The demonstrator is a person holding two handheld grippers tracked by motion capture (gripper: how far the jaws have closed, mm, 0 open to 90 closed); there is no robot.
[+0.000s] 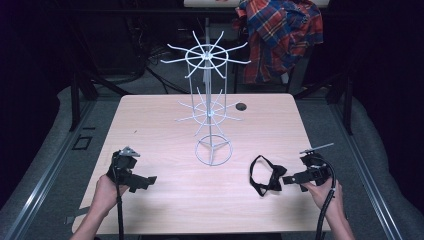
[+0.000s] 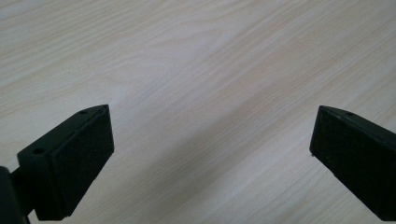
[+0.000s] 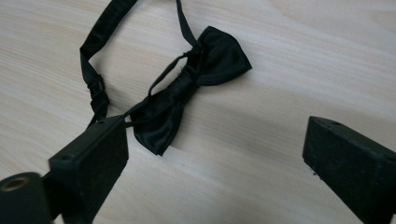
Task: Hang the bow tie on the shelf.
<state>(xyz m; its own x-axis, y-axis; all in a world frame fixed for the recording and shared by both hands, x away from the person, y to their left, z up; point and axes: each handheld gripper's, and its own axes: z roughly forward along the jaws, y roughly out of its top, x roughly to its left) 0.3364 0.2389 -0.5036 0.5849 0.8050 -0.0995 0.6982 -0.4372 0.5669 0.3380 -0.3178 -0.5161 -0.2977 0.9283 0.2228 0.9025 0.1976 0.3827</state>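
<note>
A pale wood tabletop (image 1: 165, 130) carries a white wire rack (image 1: 210, 107) near its middle, standing upright on a ring base, with two tiers of spokes fanning out from its post. A small dark round spot (image 1: 241, 106) sits on the tabletop just right of the rack; it may be a hole or a cap, the high view is too small to say.

A black bow tie (image 1: 265, 176) lies flat on the tabletop toward the near right, its strap curled in a loop on the left of the bow. In the right gripper view the bow tie (image 3: 187, 88) lies ahead of the jaws, its lower wing just beside the left jaw, whether touching I cannot tell.

The right hand-held gripper (image 1: 292, 179) points at the bow from the right, jaws spread wide, nothing between them. The left hand-held gripper (image 1: 145, 181) is low over bare wood at the near left, well apart from the bow tie, and its jaws also stand wide with nothing held.

Behind the tabletop a plaid shirt (image 1: 280, 35) hangs in the dark.
</note>
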